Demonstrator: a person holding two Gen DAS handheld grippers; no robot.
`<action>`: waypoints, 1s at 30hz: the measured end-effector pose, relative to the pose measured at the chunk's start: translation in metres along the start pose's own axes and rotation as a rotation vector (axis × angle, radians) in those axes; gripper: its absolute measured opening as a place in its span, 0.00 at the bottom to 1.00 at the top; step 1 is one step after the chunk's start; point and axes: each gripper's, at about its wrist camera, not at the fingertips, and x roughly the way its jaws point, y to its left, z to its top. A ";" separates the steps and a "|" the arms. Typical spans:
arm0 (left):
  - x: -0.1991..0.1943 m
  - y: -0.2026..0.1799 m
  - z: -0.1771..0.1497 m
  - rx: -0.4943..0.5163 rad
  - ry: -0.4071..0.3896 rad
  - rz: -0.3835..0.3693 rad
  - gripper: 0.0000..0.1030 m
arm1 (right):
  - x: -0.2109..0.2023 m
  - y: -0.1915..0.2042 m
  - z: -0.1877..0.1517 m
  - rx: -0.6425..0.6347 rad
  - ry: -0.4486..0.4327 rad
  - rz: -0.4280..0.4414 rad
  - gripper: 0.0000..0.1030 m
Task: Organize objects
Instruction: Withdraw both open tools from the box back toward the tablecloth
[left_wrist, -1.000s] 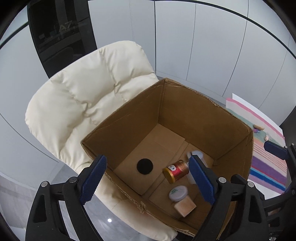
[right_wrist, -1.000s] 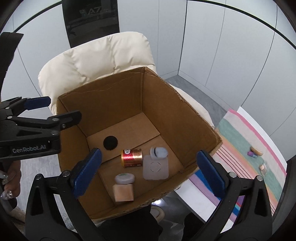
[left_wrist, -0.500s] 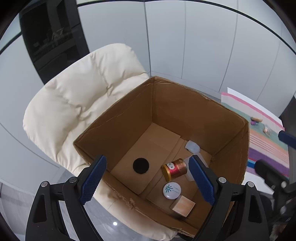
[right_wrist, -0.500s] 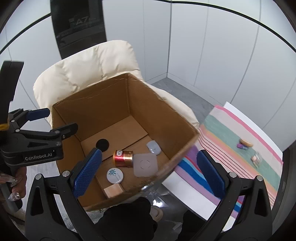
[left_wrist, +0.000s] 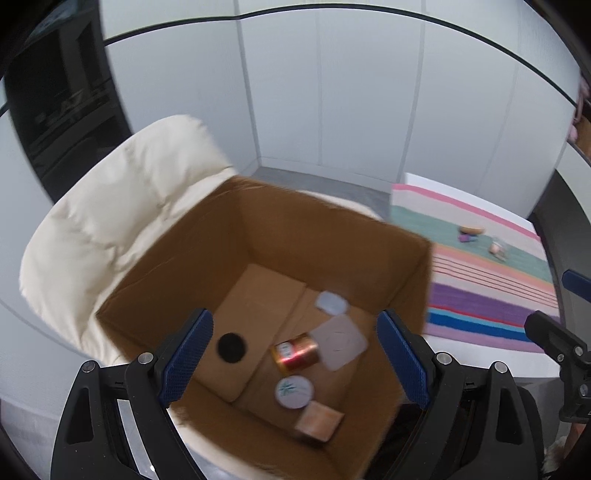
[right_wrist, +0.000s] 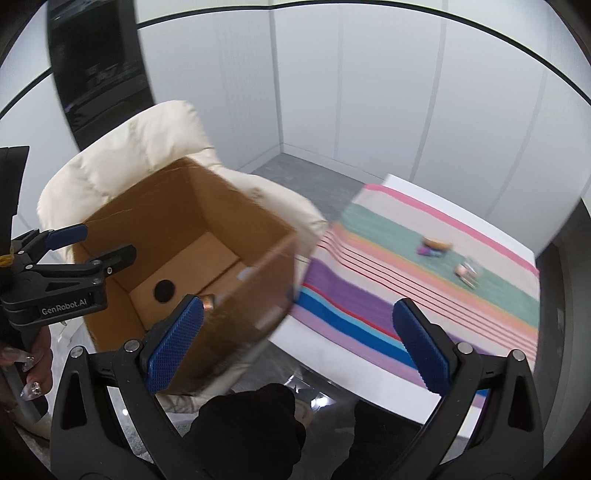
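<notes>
An open cardboard box stands on a cream padded chair. Inside lie a copper can, a round white lid, a tan block, a grey square pad and a small pale piece. My left gripper is open and empty above the box. My right gripper is open and empty, between the box and the striped cloth. On the cloth lie a tan and purple item and a small clear item.
The striped cloth covers a white table right of the chair. Grey wall panels stand behind. A dark panel is at the far left. The left gripper shows in the right wrist view.
Both views have swung to the right, away from the box and toward the striped table. The box contents have not moved. Both grippers stay open.
</notes>
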 end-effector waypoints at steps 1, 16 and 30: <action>0.001 -0.009 0.002 0.012 0.002 -0.017 0.89 | -0.003 -0.008 -0.002 0.013 0.001 -0.013 1.00; 0.009 -0.158 0.024 0.172 0.011 -0.199 0.89 | -0.047 -0.144 -0.050 0.228 0.009 -0.228 1.00; 0.060 -0.262 0.048 0.274 0.042 -0.178 0.89 | 0.000 -0.243 -0.067 0.391 0.005 -0.282 1.00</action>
